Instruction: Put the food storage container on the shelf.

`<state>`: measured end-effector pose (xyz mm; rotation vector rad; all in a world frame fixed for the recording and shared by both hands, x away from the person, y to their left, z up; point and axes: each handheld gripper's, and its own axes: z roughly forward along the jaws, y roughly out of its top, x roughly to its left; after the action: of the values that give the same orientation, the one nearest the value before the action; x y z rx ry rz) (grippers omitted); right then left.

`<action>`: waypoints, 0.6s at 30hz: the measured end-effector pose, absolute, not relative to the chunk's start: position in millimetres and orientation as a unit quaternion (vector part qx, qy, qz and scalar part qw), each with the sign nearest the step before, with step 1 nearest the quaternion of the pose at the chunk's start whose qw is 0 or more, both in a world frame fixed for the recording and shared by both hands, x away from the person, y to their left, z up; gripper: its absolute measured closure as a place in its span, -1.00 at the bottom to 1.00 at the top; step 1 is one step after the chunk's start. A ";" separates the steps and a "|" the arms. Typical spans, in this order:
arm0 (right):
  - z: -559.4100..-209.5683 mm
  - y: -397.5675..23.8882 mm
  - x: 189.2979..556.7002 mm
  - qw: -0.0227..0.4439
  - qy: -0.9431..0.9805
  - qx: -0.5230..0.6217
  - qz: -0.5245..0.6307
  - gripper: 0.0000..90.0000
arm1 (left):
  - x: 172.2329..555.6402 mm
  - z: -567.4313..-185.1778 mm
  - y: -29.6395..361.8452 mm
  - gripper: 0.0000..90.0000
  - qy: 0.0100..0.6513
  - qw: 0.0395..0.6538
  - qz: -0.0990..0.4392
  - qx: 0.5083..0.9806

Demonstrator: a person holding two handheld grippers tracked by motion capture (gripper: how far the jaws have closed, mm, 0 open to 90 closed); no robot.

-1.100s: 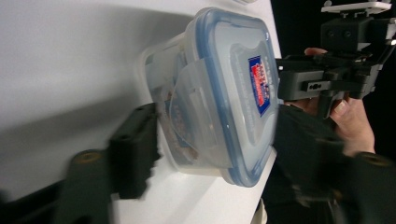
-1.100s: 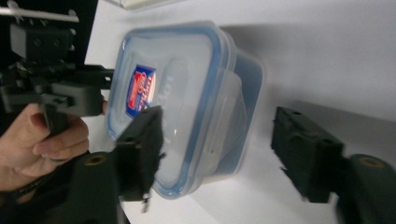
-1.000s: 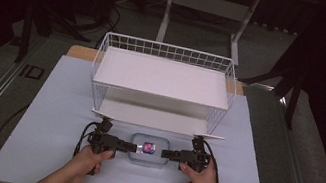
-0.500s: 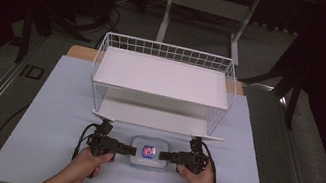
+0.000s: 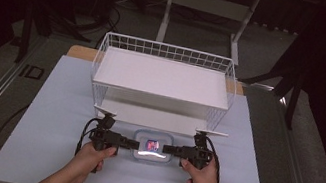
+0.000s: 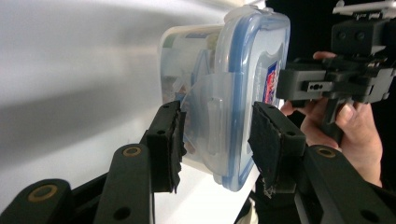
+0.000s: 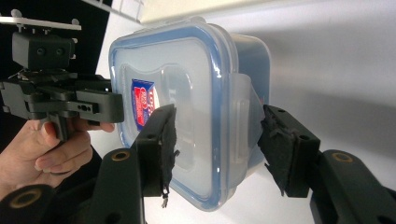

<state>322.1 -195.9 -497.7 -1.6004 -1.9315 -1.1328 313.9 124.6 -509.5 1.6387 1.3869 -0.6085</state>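
Note:
A clear plastic food box (image 5: 152, 146) with a blue-rimmed lid and a red and blue label lies on the white tabletop (image 5: 62, 104), just in front of the wire rack. My left gripper (image 5: 134, 144) is shut on the box's left end, with its pads (image 6: 170, 135) clamped over the side latch (image 6: 210, 116). My right gripper (image 5: 167, 148) holds the opposite end. One of its pads (image 7: 163, 135) is on the lid (image 7: 187, 70) and the other is against the base beside the latch. Each hand grips its tool from the near side.
A white wire rack (image 5: 163, 76) with two shelves stands right behind the box. Its lower shelf (image 5: 151, 115) opens toward me. Bare white tabletop lies to both sides and in front. Dark floor, stand legs and cables surround the table.
My left gripper's jaws have closed onto the box's left end, and that hand has risen a little. My right gripper has stayed where it was.

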 end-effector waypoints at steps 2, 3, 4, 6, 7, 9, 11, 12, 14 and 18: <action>-496.1 -196.5 325.7 0.189 -0.687 -0.570 -0.409 0.04 | 318.6 -507.7 123.9 0.23 0.559 0.443 -0.242 0.658; -495.1 -196.8 327.6 0.189 -0.685 -0.571 -0.410 0.04 | 321.0 -506.9 123.3 0.23 0.559 0.445 -0.241 0.657; -495.1 -196.8 327.6 0.189 -0.685 -0.571 -0.410 0.04 | 321.0 -506.9 123.3 0.23 0.559 0.445 -0.241 0.657; -492.9 -197.2 332.4 0.185 -0.682 -0.574 -0.413 0.04 | 327.2 -505.3 122.5 0.23 0.558 0.449 -0.233 0.657; -492.4 -197.3 334.4 0.183 -0.682 -0.576 -0.413 0.04 | 329.2 -504.7 122.1 0.23 0.559 0.451 -0.230 0.656; -491.4 -196.8 337.9 0.177 -0.680 -0.576 -0.417 0.04 | 333.4 -504.7 122.2 0.23 0.560 0.455 -0.224 0.655; -491.3 -195.7 342.0 0.168 -0.681 -0.576 -0.420 0.04 | 337.9 -504.6 122.6 0.23 0.560 0.459 -0.218 0.655; -491.5 -195.2 344.2 0.167 -0.680 -0.576 -0.422 0.04 | 340.5 -504.4 123.3 0.23 0.557 0.459 -0.216 0.658; -492.8 -193.7 348.7 0.166 -0.677 -0.578 -0.424 0.04 | 344.9 -504.5 124.1 0.23 0.562 0.461 -0.209 0.654; -493.1 -189.8 354.7 0.149 -0.676 -0.580 -0.429 0.04 | 353.9 -507.0 126.0 0.22 0.562 0.470 -0.199 0.650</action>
<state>354.7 -189.8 -493.1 -1.6658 -1.9436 -1.2343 353.9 126.0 -507.0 1.5930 1.3779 -0.4878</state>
